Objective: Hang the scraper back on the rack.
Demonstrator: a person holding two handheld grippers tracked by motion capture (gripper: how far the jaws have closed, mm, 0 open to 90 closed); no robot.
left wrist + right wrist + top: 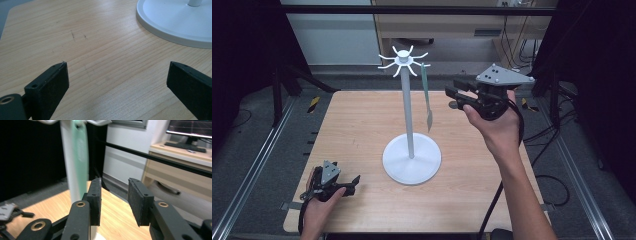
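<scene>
A white hanging stand rises from a round base in the middle of the wooden table, with a crown of hooks at its top. A pale green, long-handled utensil hangs from one hook on the right side. My right gripper is held in the air just right of that utensil, jaws apart with nothing between them. In the right gripper view the utensil and the pole stand left of my jaws. My left gripper rests low at the front left, open over bare wood.
The table has cut corners and metal rails along both sides. The stand's base lies ahead and to the right of the left gripper. A light wooden desk with a monitor stands beyond the table.
</scene>
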